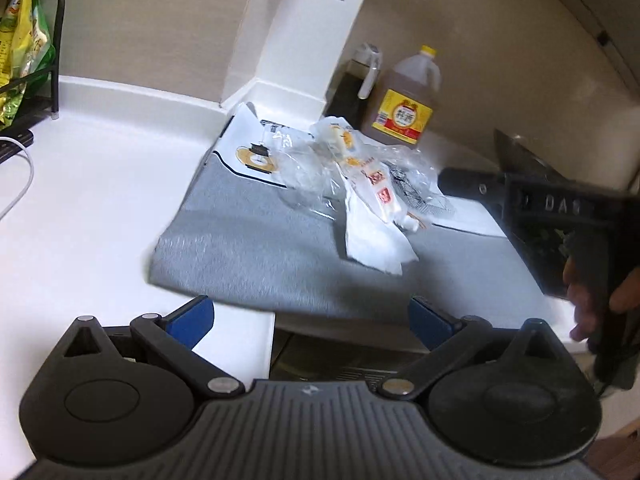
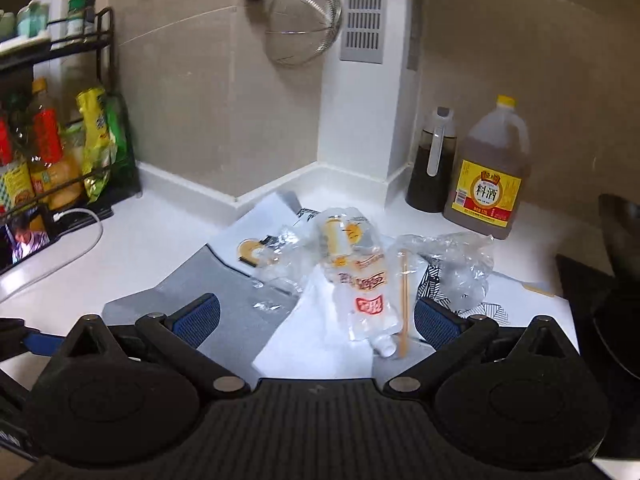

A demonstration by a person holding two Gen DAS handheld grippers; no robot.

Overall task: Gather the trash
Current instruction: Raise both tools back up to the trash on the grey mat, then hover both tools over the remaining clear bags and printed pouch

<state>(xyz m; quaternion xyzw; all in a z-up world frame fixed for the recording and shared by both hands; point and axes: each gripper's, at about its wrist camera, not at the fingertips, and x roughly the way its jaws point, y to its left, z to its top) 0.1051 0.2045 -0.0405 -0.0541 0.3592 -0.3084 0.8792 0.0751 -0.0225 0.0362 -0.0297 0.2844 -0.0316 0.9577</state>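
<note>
Nothing collected yet: spouted pouch (image 2: 362, 280), clear wrappers (image 2: 456, 264), chopsticks (image 2: 403, 304) heaped on grey mat (image 1: 248, 256), bench. Left gripper (image 1: 312, 320), right gripper (image 2: 316, 316) jaws wide, empty.

Left of the right gripper (image 2: 316, 316), the phone (image 2: 24, 240) is cut by the frame's edge. Right of the left gripper (image 1: 312, 320), a hand (image 1: 592, 304) is half hidden behind a black handle.

I am working in a home kitchen. A round steel wire strainer (image 2: 305, 20) hangs on the beige tiled wall above a white countertop (image 2: 160, 232). A yellow-capped cooking wine jug (image 2: 490, 172) and a black wire condiment rack (image 2: 60, 120) stand nearby.
</note>
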